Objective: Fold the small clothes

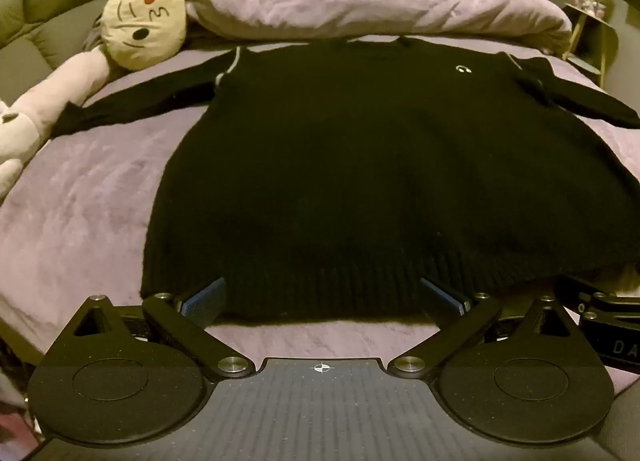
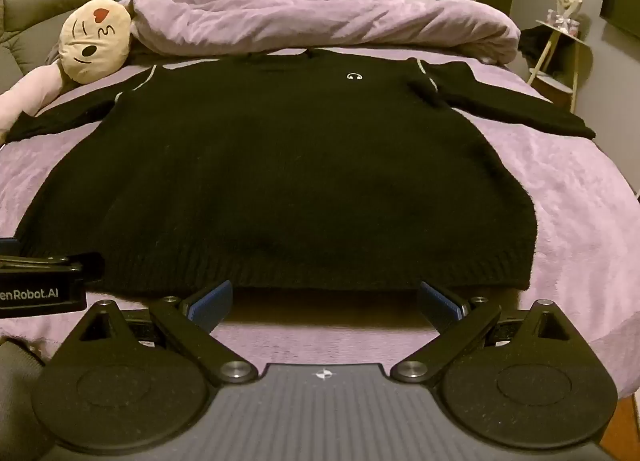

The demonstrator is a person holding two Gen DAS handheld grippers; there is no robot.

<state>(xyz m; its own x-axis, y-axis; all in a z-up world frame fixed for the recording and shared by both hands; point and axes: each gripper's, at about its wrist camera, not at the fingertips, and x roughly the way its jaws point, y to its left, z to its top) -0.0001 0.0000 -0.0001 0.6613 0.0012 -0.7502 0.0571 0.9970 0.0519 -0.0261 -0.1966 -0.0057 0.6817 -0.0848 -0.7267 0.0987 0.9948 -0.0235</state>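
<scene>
Black sweater [image 1: 360, 181] spread flat on bed [image 1: 92, 201], sleeves out, hem nearest both tools: laid ready for folding. Left hand-held gripper [image 1: 322, 297] wide, hem just ahead between fingers. Right hand-held gripper [image 2: 325, 299] wide, same stance, likely lining up hem grasp.

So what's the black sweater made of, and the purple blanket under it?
The black knitted sweater looks like soft wool or acrylic yarn: its hem shows ribbed knit rows and a matte, slightly fuzzy surface. The lilac plush blanket looks like fleece or velvety microfibre: brushed patches catch the light with a faint sheen.
</scene>
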